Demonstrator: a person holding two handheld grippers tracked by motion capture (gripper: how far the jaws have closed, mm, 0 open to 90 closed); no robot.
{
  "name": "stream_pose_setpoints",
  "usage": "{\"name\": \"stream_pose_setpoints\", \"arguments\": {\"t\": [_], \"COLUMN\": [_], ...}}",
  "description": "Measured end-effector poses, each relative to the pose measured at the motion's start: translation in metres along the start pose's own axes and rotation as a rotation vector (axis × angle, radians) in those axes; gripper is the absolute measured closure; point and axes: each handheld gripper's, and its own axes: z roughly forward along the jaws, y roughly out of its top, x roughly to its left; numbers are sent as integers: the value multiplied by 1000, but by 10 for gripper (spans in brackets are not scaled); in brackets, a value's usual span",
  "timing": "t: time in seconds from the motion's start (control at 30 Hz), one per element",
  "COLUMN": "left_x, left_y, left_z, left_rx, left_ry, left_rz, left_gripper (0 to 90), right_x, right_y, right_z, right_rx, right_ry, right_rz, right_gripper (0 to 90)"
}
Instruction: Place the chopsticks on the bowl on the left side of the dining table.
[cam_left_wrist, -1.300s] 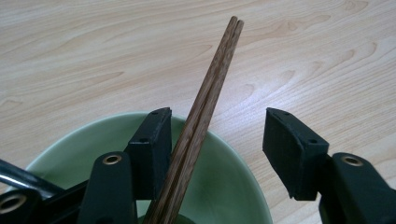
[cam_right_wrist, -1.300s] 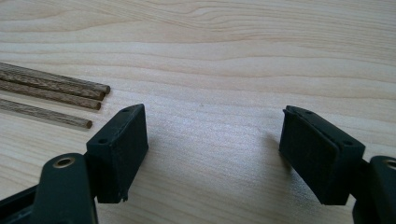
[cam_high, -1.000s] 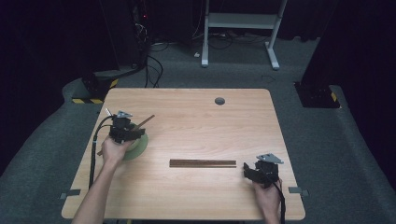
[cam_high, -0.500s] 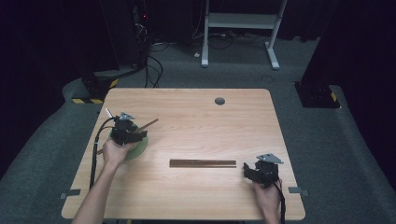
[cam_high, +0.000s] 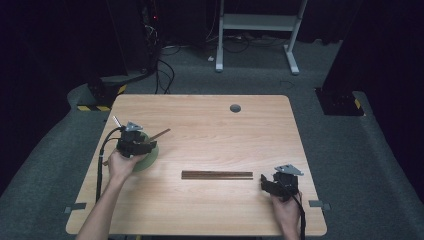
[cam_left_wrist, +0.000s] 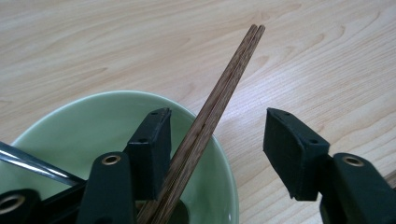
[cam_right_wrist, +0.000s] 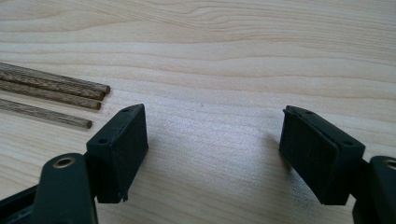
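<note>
A pale green bowl stands at the table's left. A pair of brown chopsticks leans out over its rim, and a metal utensil handle rests in it. My left gripper hovers over the bowl, open. Its jaws have just opened a little further, with the chopsticks between them beside the left pad. My right gripper rests open on the table at the front right, with nothing between its jaws.
Several more brown chopsticks lie side by side on the wooden table, just left of the right gripper. A round grommet hole sits near the far edge. A black cable trails from the left gripper.
The left gripper has shifted slightly over the bowl, and the chopsticks leaning out of it have swung a little. The right gripper has kept still.
</note>
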Motion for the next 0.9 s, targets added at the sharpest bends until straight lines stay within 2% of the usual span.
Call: {"name": "stream_pose_setpoints", "arguments": {"t": [0.2,0.33,0.53,0.7,0.9], "left_x": [0,1,5,13,21], "left_y": [6,8,9,4,-13], "left_z": [-11,-21,-38,-54,-71], "left_rx": [-39,-51,-76,-98,-88], "left_ry": [0,2,-2,-2,8], "left_rz": [-24,-22,-43,-78,-96], "left_gripper": [396,395,384,384,385], "right_x": [0,0,0,0,0], "right_y": [0,0,0,0,0], "right_z": [0,0,0,0,0], "right_rx": [0,0,0,0,0], "right_ry": [0,0,1,0,1], "right_rz": [1,1,1,1,1], "right_gripper": [231,231,231,231,231]}}
